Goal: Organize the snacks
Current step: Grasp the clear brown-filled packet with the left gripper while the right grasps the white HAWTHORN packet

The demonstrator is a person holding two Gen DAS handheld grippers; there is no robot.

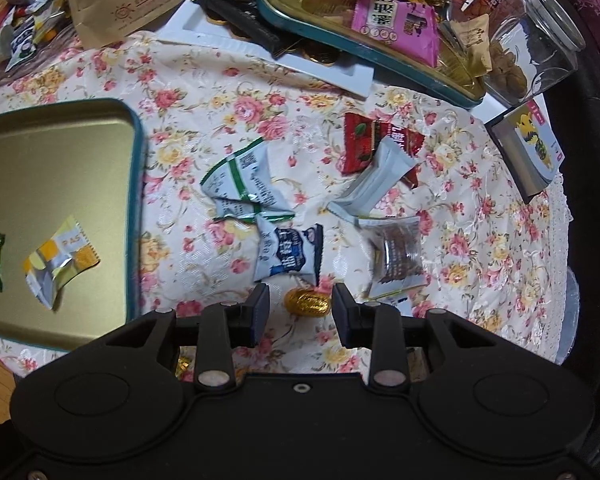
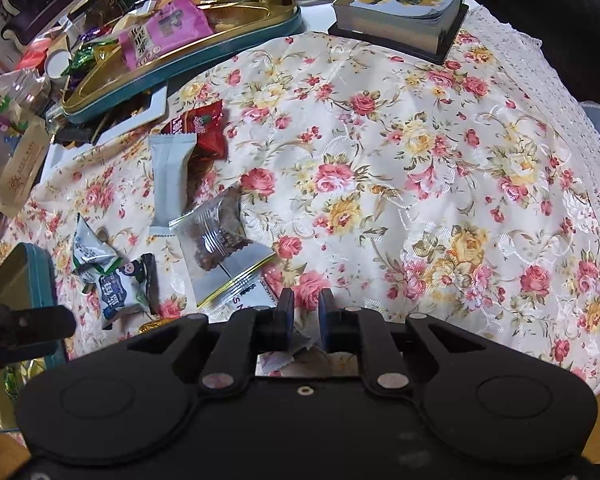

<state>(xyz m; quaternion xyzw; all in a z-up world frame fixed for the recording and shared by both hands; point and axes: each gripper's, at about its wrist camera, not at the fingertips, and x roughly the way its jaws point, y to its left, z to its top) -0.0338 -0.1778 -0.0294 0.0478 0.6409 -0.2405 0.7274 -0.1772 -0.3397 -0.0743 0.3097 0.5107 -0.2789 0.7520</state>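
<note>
2 snacks [image 1: 60, 266] in tin [image 1: 60, 152], 6 loose

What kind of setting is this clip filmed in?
Probably a home table: a floral tablecloth under wrapped snacks, a cluttered teal-rimmed candy tin, and a small picture book at the edge.

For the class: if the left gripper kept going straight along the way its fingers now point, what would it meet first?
Most likely the gold foil-wrapped candy lying on the floral tablecloth. It sits between the open fingers of the left gripper, though depth is hard to judge.
</note>
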